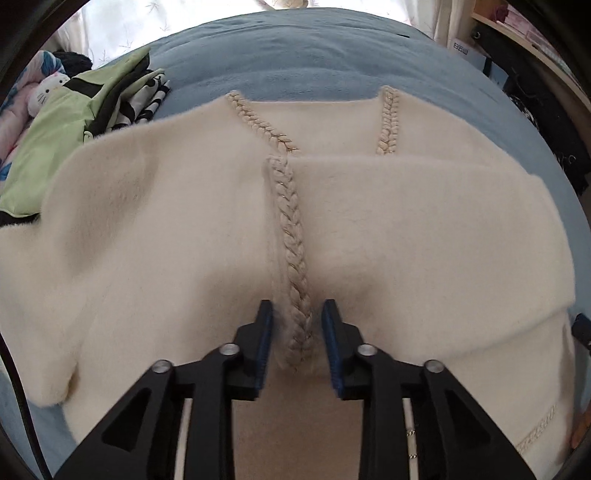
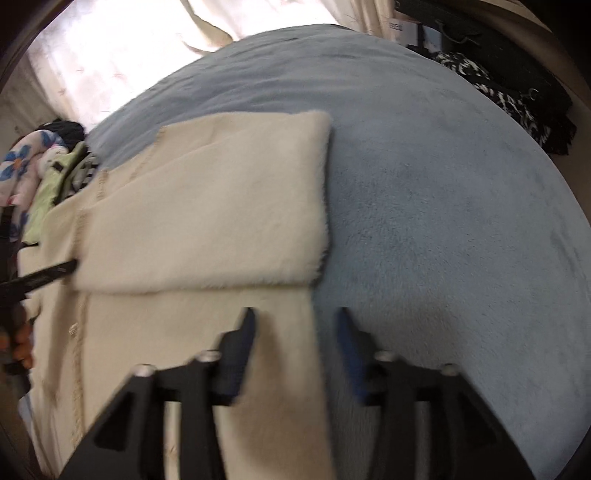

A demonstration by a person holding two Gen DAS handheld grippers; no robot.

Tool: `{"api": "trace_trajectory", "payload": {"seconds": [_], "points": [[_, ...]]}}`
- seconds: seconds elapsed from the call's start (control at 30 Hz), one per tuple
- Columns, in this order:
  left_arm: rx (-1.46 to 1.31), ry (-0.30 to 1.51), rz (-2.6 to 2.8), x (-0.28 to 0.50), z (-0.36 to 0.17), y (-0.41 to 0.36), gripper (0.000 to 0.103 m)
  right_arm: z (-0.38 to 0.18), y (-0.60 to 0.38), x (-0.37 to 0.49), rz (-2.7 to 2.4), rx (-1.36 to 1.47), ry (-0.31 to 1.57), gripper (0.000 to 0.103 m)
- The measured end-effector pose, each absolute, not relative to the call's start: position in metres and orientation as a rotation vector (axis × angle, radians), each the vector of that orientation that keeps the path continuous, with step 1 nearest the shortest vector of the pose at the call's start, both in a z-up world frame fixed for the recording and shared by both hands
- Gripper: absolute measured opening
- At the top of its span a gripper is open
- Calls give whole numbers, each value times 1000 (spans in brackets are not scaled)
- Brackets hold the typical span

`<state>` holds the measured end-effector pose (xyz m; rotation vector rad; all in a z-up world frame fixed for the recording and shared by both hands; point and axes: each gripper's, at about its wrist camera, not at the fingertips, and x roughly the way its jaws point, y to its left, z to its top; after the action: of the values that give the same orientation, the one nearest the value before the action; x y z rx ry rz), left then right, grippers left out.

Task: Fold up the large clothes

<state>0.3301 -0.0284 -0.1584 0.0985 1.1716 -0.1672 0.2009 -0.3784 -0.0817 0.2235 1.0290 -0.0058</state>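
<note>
A blue blanket (image 2: 443, 206) covers the bed, with pale curtains (image 1: 122, 26) behind it. A cream coat (image 1: 406, 229) lies spread on the blanket, one sleeve folded across its front. The left gripper (image 1: 297, 314) points steeply down over the coat, its fingers partly apart either side of the braided trim (image 1: 291, 236), which runs up between them; the pads do not look pressed on it. The right gripper (image 2: 295, 321) tilts down at the coat's right edge, jaws about half open, holding nothing: its left finger (image 2: 243, 332) is over cream fabric, the other over blanket. That view is blurred. Beyond the left fingers, a green garment (image 1: 62, 144) lies heaped, partly cut off
</note>
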Motion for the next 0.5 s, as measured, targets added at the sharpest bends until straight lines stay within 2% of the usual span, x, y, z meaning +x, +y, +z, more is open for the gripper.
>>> {"api": "trace_trajectory", "payload": {"seconds": [0.07,0.13,0.2,0.5], "points": [[104,1152,-208,331,-150,-32,59,-70,-379,203,20,265,1008,55],[105,1104,-231,333,-140,-35,69,-59,-385,209,17,310,980,58],[112,1073,-230,341,-134,-38,70,-54,-388,226,-4,319,965,64],[59,1149,-189,393,-165,-38,70,-72,-396,338,-110,264,1046,64]]}}
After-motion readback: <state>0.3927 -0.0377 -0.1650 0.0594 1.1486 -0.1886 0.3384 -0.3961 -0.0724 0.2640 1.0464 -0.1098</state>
